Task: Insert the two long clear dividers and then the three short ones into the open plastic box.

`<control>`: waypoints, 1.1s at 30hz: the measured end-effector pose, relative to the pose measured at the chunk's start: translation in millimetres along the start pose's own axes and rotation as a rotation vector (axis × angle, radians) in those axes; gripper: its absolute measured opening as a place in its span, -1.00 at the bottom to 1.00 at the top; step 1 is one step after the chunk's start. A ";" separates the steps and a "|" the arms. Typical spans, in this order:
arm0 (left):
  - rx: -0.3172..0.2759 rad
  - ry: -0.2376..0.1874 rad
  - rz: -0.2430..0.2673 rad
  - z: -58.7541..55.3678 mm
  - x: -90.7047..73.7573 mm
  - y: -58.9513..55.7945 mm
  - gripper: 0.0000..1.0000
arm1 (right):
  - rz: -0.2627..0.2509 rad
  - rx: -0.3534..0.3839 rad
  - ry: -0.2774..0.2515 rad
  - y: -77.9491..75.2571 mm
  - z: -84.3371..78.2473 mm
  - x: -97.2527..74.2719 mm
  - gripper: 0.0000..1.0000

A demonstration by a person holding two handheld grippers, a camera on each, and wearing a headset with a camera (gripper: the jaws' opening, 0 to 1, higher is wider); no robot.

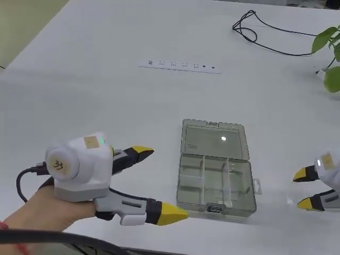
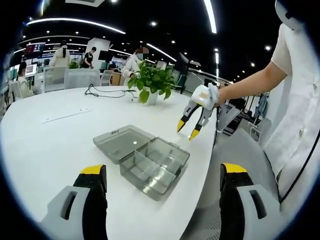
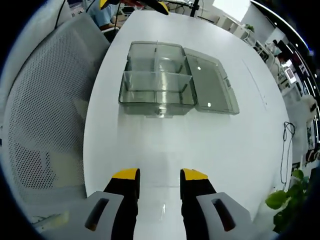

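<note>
The left gripper (image 1: pixel 159 183) had its jaws spread wide with nothing between them, and they pointed across the table (image 1: pixel 106 95) toward the open plastic box (image 1: pixel 215 178). A hand (image 1: pixel 37 212) held this gripper from behind, low at the table's near edge. The right gripper (image 1: pixel 307 188) had its jaws open less wide, also empty, at the box's other side. The box lay between them near the near edge, with its lid flat behind and clear dividers (image 1: pixel 203 171) standing inside.

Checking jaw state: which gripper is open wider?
The left gripper: its jaws are spread far apart; those of the right gripper stand open but closer together.
</note>
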State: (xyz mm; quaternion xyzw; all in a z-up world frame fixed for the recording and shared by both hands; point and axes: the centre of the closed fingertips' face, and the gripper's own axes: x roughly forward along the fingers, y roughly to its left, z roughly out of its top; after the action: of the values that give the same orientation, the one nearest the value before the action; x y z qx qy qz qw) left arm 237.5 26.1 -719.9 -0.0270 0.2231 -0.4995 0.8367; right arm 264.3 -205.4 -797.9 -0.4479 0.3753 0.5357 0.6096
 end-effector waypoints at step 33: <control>-0.465 -0.132 -0.139 63.0 48.6 -35.4 -0.04 | -0.168 -0.119 -0.168 4.2 153.6 -68.7 -0.35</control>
State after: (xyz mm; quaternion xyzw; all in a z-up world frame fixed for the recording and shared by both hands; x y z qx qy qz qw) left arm 253.0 -44.1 -670.6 -0.2666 0.2744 -0.4882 0.7844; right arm 246.8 -81.5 -685.4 -0.4665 0.2517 0.5398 0.6540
